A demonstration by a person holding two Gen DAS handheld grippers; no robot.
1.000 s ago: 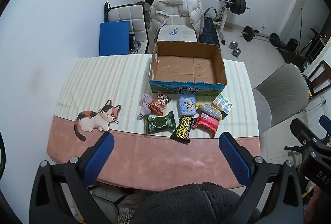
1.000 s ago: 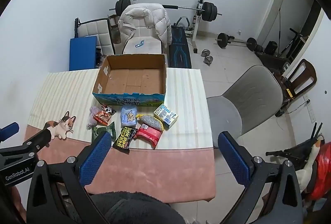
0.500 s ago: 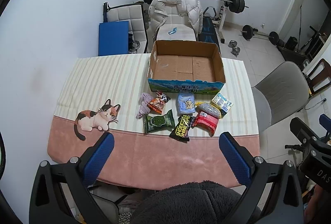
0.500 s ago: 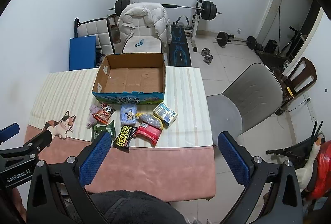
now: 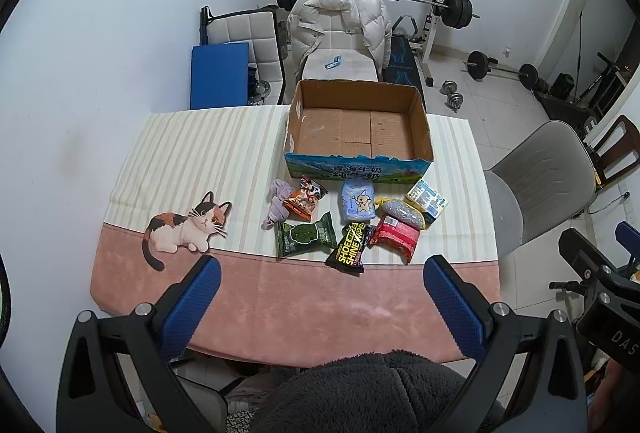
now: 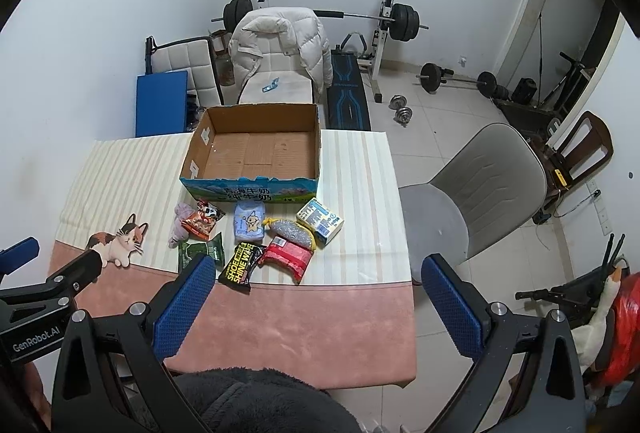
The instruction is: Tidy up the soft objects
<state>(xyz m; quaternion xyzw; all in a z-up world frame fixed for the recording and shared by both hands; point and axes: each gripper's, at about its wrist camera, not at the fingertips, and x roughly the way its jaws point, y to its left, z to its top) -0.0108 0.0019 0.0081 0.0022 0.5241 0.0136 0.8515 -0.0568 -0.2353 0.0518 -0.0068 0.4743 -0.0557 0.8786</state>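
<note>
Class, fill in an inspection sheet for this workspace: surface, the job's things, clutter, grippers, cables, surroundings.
Surface: table under a striped and pink cloth with a printed cat.
Job's things: cardboard box open, nothing inside; in front of it lie a purple cloth, orange snack bag, green packet, blue packet, shoe wipes packet, red packet, scouring pad and small carton.
Clutter: nothing seen.
Grippers: left hand-held gripper and right hand-held gripper both open, holding nothing, above the near table edge.
Cables: a wire on the floor at far right.
Surroundings: grey chair, jacket-draped chair, barbell rack.
</note>
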